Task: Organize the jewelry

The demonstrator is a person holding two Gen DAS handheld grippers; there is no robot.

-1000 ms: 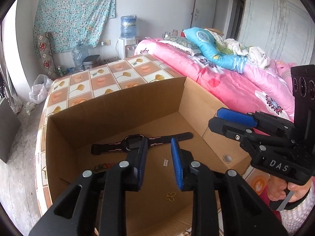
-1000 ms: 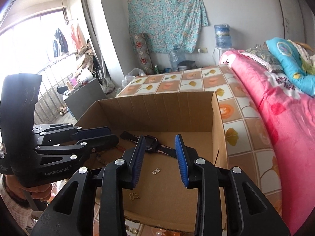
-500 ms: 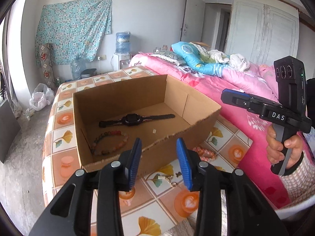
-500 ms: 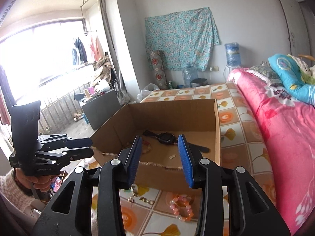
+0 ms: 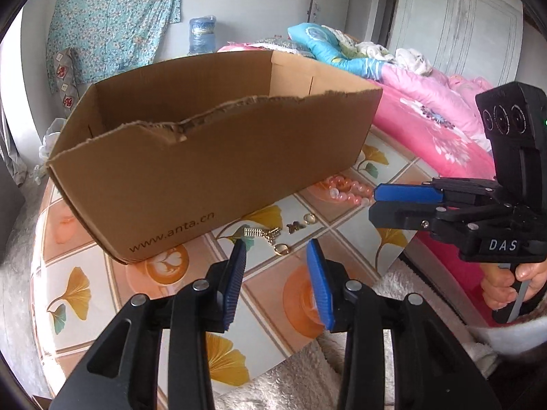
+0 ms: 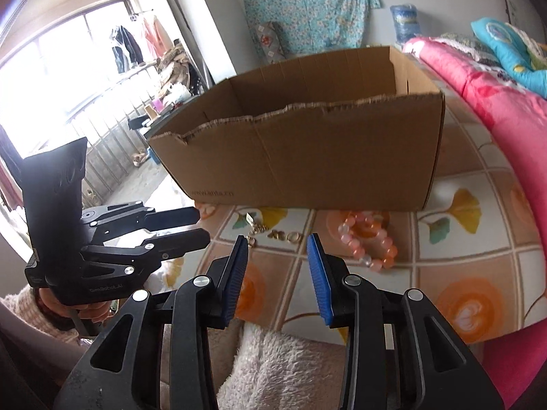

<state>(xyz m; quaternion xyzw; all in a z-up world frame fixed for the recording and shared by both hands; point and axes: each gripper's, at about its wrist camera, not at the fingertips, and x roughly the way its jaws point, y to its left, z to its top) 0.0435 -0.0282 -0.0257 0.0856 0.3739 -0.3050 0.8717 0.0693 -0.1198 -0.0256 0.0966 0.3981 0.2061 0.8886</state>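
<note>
A brown cardboard box (image 5: 205,143) (image 6: 307,157) stands on the tiled tablecloth; its torn front wall hides what is inside. In front of it lie a gold chain piece (image 5: 259,234) (image 6: 259,229), a round pendant (image 5: 282,248), a small butterfly piece (image 5: 295,227) (image 6: 278,235) and a pink bead bracelet (image 5: 342,189) (image 6: 369,242). My left gripper (image 5: 275,249) (image 6: 203,226) is open, low over the gold pieces. My right gripper (image 6: 277,239) (image 5: 373,203) hovers just left of the bracelet, jaws closing slightly with nothing between them.
A pink quilt (image 5: 437,126) on the bed borders the table on the right. Fluffy white cloth (image 6: 280,362) hangs at the table's near edge. A water bottle (image 5: 201,34) and a flowered cloth (image 5: 112,24) are at the far wall.
Both grippers drew back from over the box's inside and sank to the tabletop in front of it. The watch and beads in the box are now hidden behind its front wall.
</note>
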